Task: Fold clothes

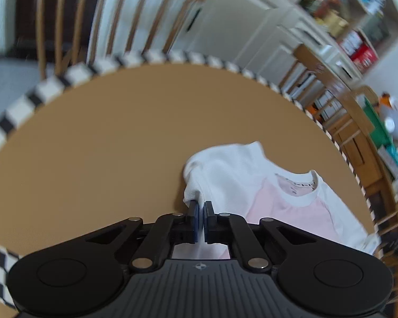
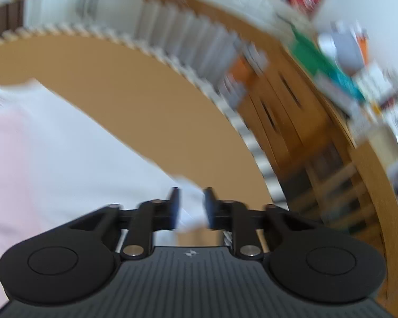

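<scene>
A white shirt (image 1: 233,175) with a pink front and white collar lies on the tan table (image 1: 92,145), towards its right side. The near sleeve is bunched and raised at the tips of my left gripper (image 1: 201,209). That gripper is shut, and the sleeve's edge appears pinched between its pads. In the blurred right wrist view the same shirt (image 2: 66,145) spreads across the left, on the table (image 2: 146,92). My right gripper (image 2: 192,204) is open over the shirt's white edge. Fabric shows between its jaws, but the pads do not press on it.
The table has a black-and-white checkered rim (image 1: 53,84). Wooden chairs (image 1: 106,26) stand behind the far edge, and another chair (image 1: 353,137) is at the right. Shelves of books and boxes (image 1: 345,26) and a cluttered surface with a green item (image 1: 379,127) lie beyond.
</scene>
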